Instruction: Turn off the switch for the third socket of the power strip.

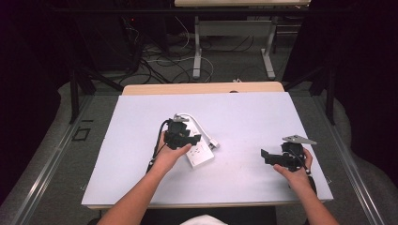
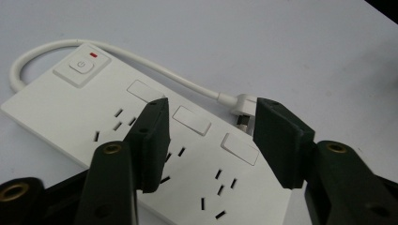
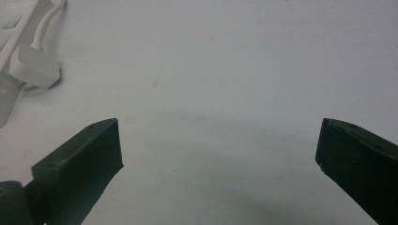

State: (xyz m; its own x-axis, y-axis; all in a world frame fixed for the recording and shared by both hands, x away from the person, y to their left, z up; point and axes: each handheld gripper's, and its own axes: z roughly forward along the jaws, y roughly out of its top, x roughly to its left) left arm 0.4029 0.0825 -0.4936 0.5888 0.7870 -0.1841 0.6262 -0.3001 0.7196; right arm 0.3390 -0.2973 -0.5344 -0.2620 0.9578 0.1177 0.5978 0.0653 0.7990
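A white power strip (image 1: 201,154) lies near the middle of the white table (image 1: 141,178), its cord (image 2: 155,65) looping round from one end to a white plug (image 2: 241,104) that rests on the table just beside the strip's long edge. The left gripper (image 2: 209,133) hangs directly over the strip — its jaws stand partly apart with nothing between the pads, one jaw above the row of sockets and the other out over the strip's edge by the plug. In the left gripper view the strip's switch (a red mark beside it) sits at the far end.

The right gripper (image 1: 274,157) rests well apart from the strip, toward the table's right edge — its jaws spread wide over bare tabletop, gripping nothing. The right gripper view catches the plug (image 3: 34,66) at its upper left corner.
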